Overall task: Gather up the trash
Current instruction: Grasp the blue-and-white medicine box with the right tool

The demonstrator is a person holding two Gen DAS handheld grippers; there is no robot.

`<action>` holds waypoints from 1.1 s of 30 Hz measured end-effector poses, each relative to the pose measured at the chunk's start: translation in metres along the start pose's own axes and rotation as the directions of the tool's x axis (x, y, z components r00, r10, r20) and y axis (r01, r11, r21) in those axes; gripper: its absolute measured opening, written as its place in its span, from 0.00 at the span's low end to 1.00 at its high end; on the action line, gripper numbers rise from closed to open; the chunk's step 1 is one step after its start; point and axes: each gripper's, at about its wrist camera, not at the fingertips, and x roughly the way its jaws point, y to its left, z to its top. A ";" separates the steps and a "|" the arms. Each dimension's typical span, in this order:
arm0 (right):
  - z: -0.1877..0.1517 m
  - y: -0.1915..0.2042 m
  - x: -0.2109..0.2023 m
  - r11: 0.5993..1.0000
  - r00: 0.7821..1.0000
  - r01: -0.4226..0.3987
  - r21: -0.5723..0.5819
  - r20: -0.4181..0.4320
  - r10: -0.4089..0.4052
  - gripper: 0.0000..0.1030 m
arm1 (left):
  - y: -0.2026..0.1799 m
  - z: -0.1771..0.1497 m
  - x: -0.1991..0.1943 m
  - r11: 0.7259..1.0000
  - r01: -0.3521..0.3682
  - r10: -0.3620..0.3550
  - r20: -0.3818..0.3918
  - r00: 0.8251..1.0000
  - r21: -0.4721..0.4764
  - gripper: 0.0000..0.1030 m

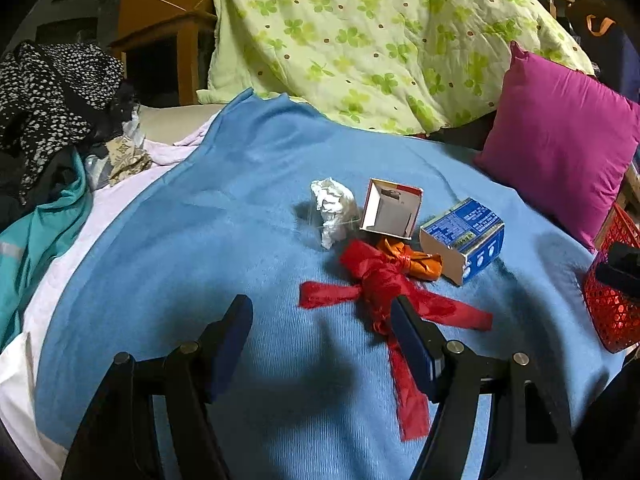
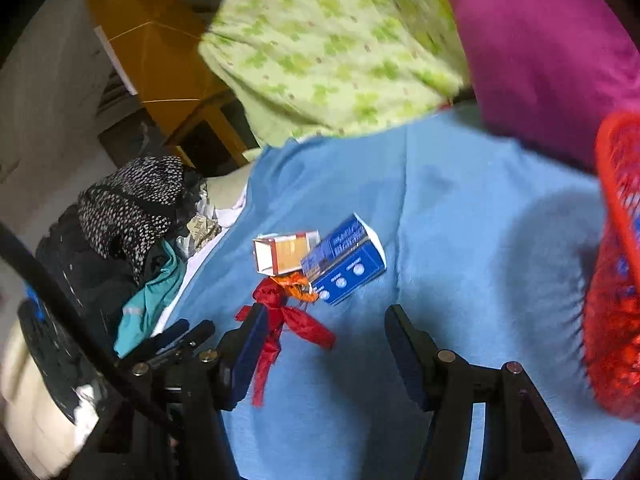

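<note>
Trash lies uncollected on the blue blanket (image 1: 200, 240) — paper wad (image 1: 332, 210), two cartons (image 1: 392, 210) (image 1: 466, 240), red wrapper (image 1: 380, 284) — while your left gripper (image 1: 322, 320) and right gripper (image 2: 324, 330) hover open and empty near the red basket (image 2: 616, 320).

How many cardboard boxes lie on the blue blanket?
2: the white box with red trim lies open beside the crumpled tissue; the blue box lies just right of it. None seems hidden.

We see a blue blanket (image 1: 224, 216) covering the bed, a magenta pillow (image 1: 560, 148) at its far right corner, a green clover quilt (image 1: 360, 40) along the far edge, clothes (image 1: 52, 92) heaped at the left edge.
</note>
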 end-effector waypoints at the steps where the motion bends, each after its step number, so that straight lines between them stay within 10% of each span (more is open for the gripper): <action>1: 0.002 0.001 0.005 1.000 1.000 -0.005 0.015 -0.016 0.005 0.63 | 0.002 0.001 0.003 1.000 0.006 -0.006 -0.001 1.000 -0.004 0.70; 13: 0.059 -0.002 0.123 0.923 0.966 0.080 0.377 -0.257 0.022 0.71 | 0.021 0.005 0.013 0.996 0.049 -0.049 0.008 0.999 -0.072 0.71; 24: 0.081 0.002 0.186 0.861 0.894 0.379 0.338 -0.375 -0.246 0.71 | 0.028 0.008 0.011 0.988 0.100 -0.097 0.025 0.995 -0.114 0.71; 33: 0.097 0.012 0.225 0.867 0.852 0.447 0.221 -0.400 -0.338 0.75 | 0.032 0.007 0.011 0.985 0.108 -0.106 0.021 0.994 -0.134 0.71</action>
